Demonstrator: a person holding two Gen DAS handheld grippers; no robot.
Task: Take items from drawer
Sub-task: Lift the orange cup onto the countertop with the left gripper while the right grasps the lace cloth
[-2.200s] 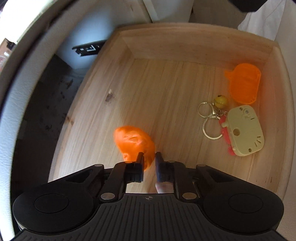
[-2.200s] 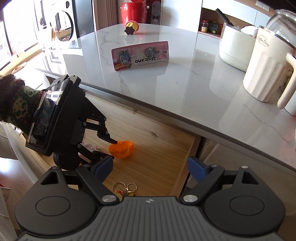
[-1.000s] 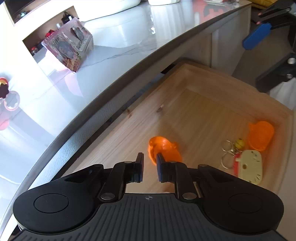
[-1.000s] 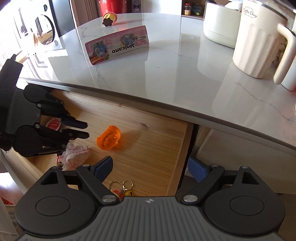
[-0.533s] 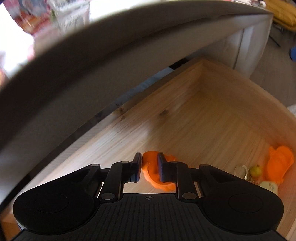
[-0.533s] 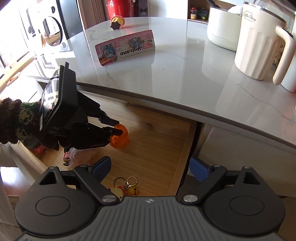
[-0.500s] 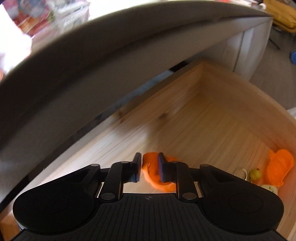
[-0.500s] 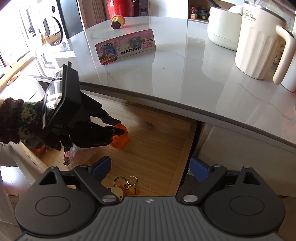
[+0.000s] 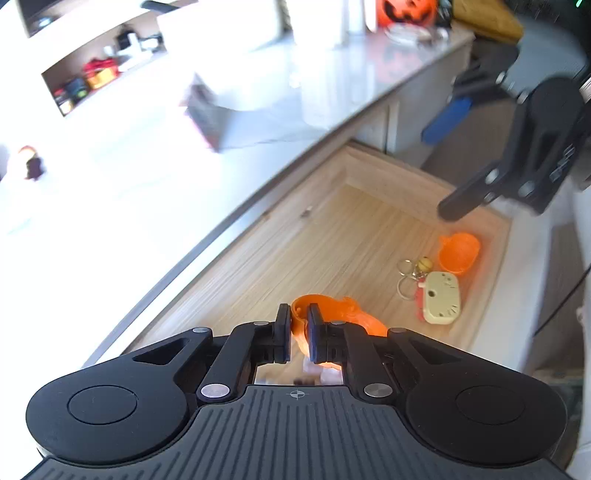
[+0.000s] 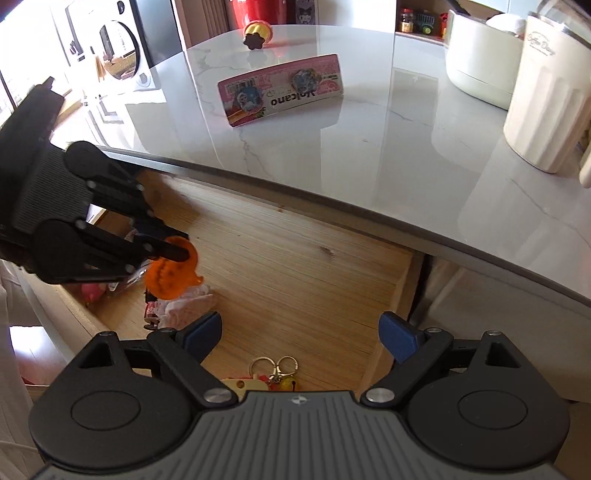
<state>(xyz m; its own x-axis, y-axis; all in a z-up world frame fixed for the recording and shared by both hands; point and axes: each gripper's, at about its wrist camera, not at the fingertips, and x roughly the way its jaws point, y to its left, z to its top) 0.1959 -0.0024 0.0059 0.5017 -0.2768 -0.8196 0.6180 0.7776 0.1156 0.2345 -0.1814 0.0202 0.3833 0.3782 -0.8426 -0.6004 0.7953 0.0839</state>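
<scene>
The wooden drawer [image 10: 295, 266] stands pulled out under the marble counter. My left gripper [image 9: 298, 321] is shut on an orange plastic toy piece [image 9: 332, 310] and holds it above the drawer floor. The right wrist view shows the left gripper [image 10: 181, 251] with the orange piece [image 10: 170, 277] hanging from its tips. A second orange piece [image 9: 460, 253], a key ring with a yellow ball [image 9: 412, 273] and a cream toy [image 9: 441, 302] lie in the drawer's right corner. My right gripper [image 10: 301, 332] hovers open over the drawer's front, holding nothing.
The counter [image 10: 369, 147] carries a pink card package [image 10: 280, 90], a cream jug [image 10: 546, 92], a white pot [image 10: 480, 62] and a small red and yellow toy [image 10: 256, 35]. A pink-white wrapped item [image 10: 184, 306] lies at the drawer's left end.
The left gripper came down onto the orange piece on the drawer floor, shut on it and has raised it. The right gripper has stayed open and barely moved.
</scene>
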